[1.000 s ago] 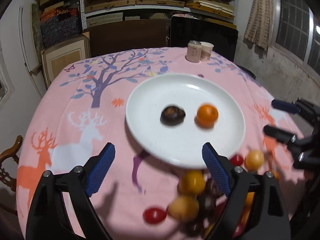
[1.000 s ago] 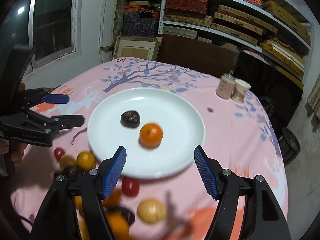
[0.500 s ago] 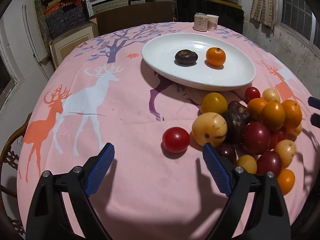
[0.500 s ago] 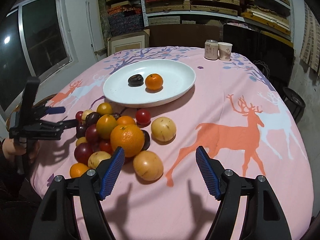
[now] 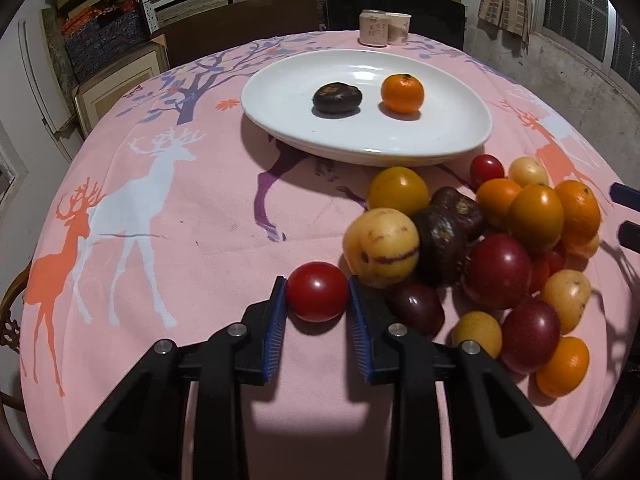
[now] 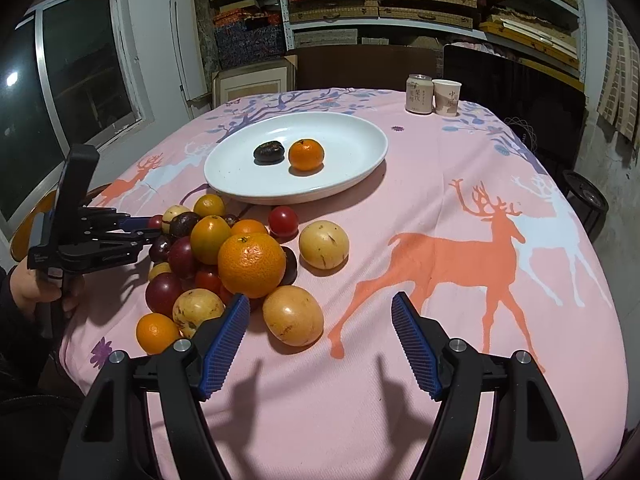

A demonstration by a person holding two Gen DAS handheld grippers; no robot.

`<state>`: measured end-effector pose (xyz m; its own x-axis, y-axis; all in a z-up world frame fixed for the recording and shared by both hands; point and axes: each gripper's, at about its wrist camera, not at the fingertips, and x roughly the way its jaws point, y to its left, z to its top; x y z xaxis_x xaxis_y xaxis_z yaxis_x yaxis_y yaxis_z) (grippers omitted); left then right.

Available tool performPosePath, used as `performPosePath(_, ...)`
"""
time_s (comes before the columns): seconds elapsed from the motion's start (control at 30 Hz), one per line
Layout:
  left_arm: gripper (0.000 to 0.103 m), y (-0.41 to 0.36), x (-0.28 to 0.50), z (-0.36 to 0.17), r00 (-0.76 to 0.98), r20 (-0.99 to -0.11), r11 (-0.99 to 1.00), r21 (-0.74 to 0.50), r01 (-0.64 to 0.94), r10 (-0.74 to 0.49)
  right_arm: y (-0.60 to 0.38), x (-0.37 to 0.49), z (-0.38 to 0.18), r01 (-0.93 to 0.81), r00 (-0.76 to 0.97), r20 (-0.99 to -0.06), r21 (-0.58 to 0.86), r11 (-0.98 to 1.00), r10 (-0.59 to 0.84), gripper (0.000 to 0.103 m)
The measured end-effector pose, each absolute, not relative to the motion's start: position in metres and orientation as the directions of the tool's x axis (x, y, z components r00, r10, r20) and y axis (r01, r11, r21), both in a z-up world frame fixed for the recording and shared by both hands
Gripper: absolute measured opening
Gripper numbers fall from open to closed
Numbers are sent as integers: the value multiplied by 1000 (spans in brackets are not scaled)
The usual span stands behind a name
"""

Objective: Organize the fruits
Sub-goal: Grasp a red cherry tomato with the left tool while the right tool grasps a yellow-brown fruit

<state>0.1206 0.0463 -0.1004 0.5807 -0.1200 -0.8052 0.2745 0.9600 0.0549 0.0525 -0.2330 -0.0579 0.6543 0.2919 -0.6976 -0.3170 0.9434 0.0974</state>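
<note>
Left tongs point(image 5: 317, 300): blue pads pressed against both flanks of a small red tomato point(image 5: 317, 291), so clamped on it. The tomato still sits on the pink cloth of the bench point(image 5: 180, 240), at the near-left edge of the fruit pile point(image 5: 480, 248), just beside a pale yellow fruit point(image 5: 382, 246). Judgement: this one was chosen because it lies outermost, with bare cloth on its left, so the pads can close on it without nudging the heap.

Right tongs point(image 6: 320, 336): jaws apart, nothing between them, hovering over bare cloth at the near edge of the bench. A yellow-brown fruit point(image 6: 293, 315) lies just ahead of the left pad, with a large orange point(image 6: 251, 259) behind it atop the pile. Judgement: the right side is parked clear, probably waiting its turn so the two tools do not crowd each other.

White plate point(image 5: 440, 136): beyond the pile, holding a dark fruit point(image 5: 337, 97) and a small orange point(image 5: 402, 93), well apart from each other. Judgement: the plate is the sorting destination, and the spacing may leave room for groups by kind; only two pieces are moved, so the task is at an early stage.

A can and a paper cup point(image 6: 447, 97) stand at the far edge, out of the working area.

Risk, as judgement: the tomato's smooth skin could slip or bruise under a tight grip on the lift.
</note>
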Motion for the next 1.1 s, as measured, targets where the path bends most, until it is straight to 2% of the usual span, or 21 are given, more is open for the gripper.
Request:
performPosePath(0.23, 29, 52, 99, -96, 582, -797, 963, 3, 270, -161, -222, 63, -75, -357, 590, -753, 79, 931, 290, 74)
performPosePath(0.3, 29, 54, 94, -94, 586, -794, 963, 3, 270, -162, -215, 65, -79, -384, 575, -764, 66, 921, 294, 65)
performPosePath(0.47, 29, 54, 85, -92, 589, -790, 962, -1, 272, -167, -206, 78, -88, -394, 550, -782, 64, 917, 292, 56)
performPosePath(0.6, 29, 55, 83, -93, 588, -791, 962, -5, 272, -171, -205, 84, -96, -401, 506, -794, 129, 907, 337, 41)
performPosePath(1.1, 29, 58, 73, -86, 604, -778, 965, -11, 261, -172, -217, 62, -81, -413, 504, -770, 184, 892, 392, 40)
